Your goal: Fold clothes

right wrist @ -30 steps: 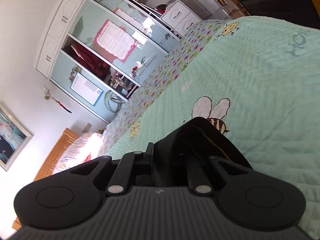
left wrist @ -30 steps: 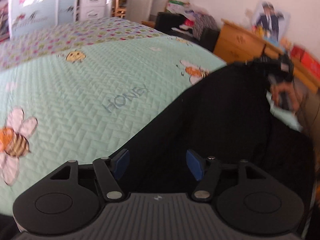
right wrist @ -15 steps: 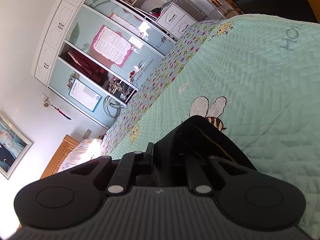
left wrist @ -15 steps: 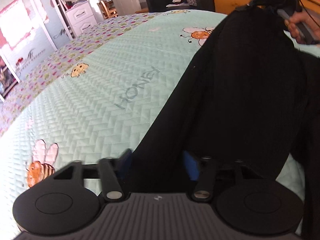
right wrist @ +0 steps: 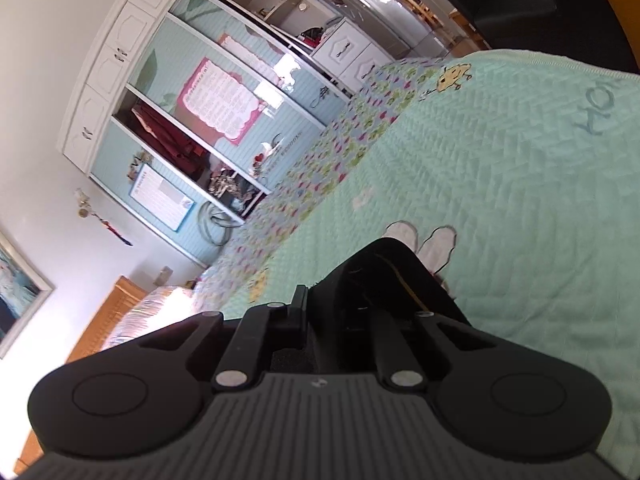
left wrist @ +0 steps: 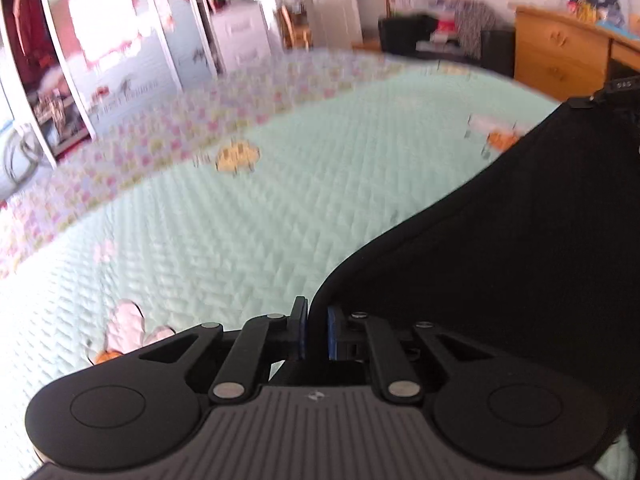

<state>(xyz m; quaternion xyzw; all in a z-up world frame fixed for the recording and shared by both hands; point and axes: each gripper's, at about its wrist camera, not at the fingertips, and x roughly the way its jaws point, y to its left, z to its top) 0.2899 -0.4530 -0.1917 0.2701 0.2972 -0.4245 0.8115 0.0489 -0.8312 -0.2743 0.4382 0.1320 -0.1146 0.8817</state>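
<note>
Both claws have hold of one black garment over the bed — the left claw is closing, its blue pads pinching an edge of the cloth, and the right claw is clamped on another bunched part. The garment hangs spread between them, its lower part draping toward the green quilt. No fold shows yet, so I judge the folding is barely begun — the laying flat and folding remain.
</note>
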